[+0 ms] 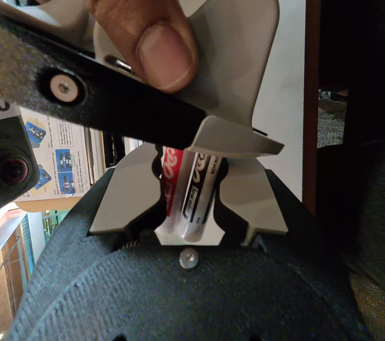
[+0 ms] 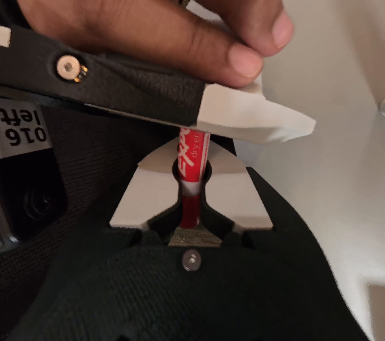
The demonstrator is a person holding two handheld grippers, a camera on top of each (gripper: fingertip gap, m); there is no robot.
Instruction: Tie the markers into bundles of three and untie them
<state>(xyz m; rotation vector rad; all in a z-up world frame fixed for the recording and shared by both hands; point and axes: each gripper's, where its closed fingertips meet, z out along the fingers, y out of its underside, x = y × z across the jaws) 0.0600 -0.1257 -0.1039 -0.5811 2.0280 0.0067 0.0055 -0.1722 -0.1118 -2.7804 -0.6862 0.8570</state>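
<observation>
In the left wrist view my left gripper point(image 1: 192, 166) is shut on two markers side by side, a red marker point(image 1: 171, 172) and a black-and-white marker point(image 1: 196, 195), pointing away from the camera. The right gripper's grey finger point(image 1: 235, 139) crosses just above them, with a person's thumb point(image 1: 164, 55) pressed on it. In the right wrist view my right gripper point(image 2: 192, 164) is shut on the red marker point(image 2: 192, 155). The left gripper's white finger point(image 2: 250, 118) crosses over its far end, with a hand point(image 2: 166, 18) on top. No tie shows.
A printed instruction sheet point(image 1: 62, 155) on a cardboard box stands at the left. The white table point(image 1: 289, 60) ends at a dark brown edge point(image 1: 311, 80), with carpet point(image 1: 331, 122) beyond. The other gripper's camera point(image 2: 37, 203) sits close on the left.
</observation>
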